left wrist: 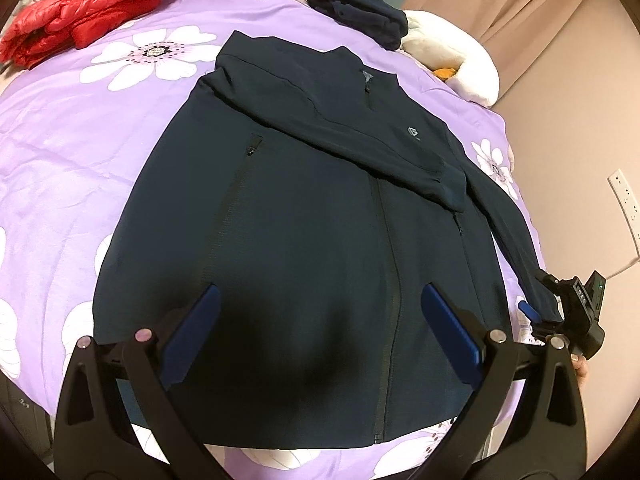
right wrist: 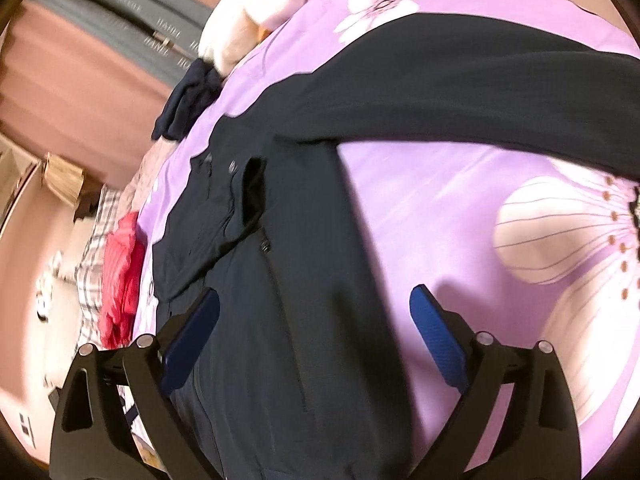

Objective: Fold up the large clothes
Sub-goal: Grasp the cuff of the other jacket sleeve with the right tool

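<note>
Blue-padded jaws of the left gripper [left wrist: 316, 316] stand wide and empty over the hem of the navy jacket [left wrist: 304, 208], which lies zipped and flat on the purple bedspread [left wrist: 72, 152]. One sleeve [left wrist: 332, 120] is already folded across its chest; the other sleeve [left wrist: 508, 224] trails outward to the right gripper [left wrist: 560, 304], so the fold looks barely begun.

From the right wrist, that gripper's jaws gape wide and empty beside the jacket's edge, a gap the left view cannot confirm.

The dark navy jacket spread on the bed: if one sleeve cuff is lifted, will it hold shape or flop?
Probably flop: the dark navy jacket lies flat, and one sleeve already drapes limply across its chest. The fabric looks thin, so likely light. It may slide a little on the smooth purple bedspread.
</note>
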